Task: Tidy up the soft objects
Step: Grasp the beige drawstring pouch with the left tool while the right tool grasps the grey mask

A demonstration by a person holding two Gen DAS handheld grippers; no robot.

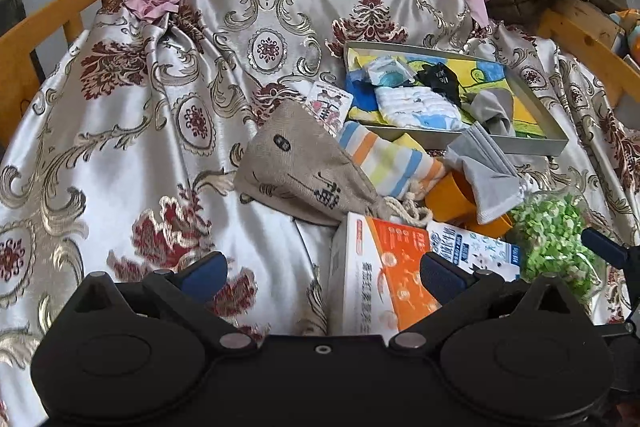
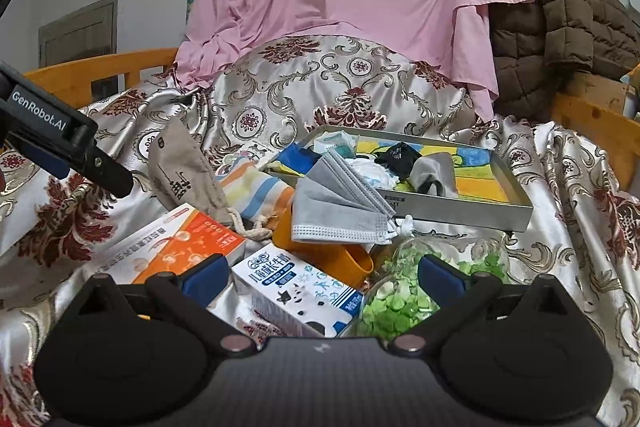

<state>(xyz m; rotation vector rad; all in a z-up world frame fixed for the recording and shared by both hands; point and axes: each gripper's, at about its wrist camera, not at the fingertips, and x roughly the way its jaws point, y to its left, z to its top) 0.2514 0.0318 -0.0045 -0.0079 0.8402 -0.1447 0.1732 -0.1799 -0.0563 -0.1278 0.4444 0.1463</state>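
Both tools, left tool and right tool, hover spread and empty over the bed's near edge. Step in hand: choosing. Grey masks drape over the tray's near rim; next move likely needs a pinch there.

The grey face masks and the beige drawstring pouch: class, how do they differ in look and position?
The grey face masks are plain and pleated; the beige drawstring pouch bears dark printed marks. The masks lean against the tray's front wall and the orange cup; the pouch lies left, clear of the tray. Both are soft, outside the tray.
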